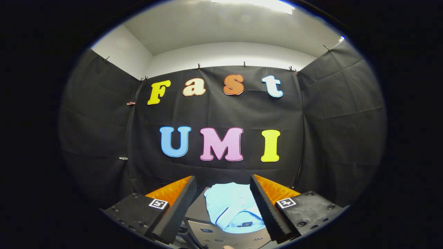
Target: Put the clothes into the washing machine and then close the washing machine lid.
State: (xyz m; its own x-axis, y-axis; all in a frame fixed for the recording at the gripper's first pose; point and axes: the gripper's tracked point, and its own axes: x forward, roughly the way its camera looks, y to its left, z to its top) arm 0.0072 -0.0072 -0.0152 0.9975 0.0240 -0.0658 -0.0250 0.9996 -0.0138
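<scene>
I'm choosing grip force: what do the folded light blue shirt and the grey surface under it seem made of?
The folded light blue shirt looks like soft matte knit fabric, with a collar and buttons. The grey surface looks like smooth hard plastic or painted metal, faintly glossy. The gripper has open jaws flanking the shirt.

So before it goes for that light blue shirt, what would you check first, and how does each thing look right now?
1. Tool open: ok, fingers spread wide apart.
2. Shirt in sight: ok, folded, seen between the fingers and beyond them.
3. Fingers touching the shirt: not ok, nothing gripped yet.
4. Shirt resting steadily: ok, flat on the grey surface.
5. Washing machine lid open: cannot tell.
6. Path down to the shirt free: ok, as far as visible.
</scene>
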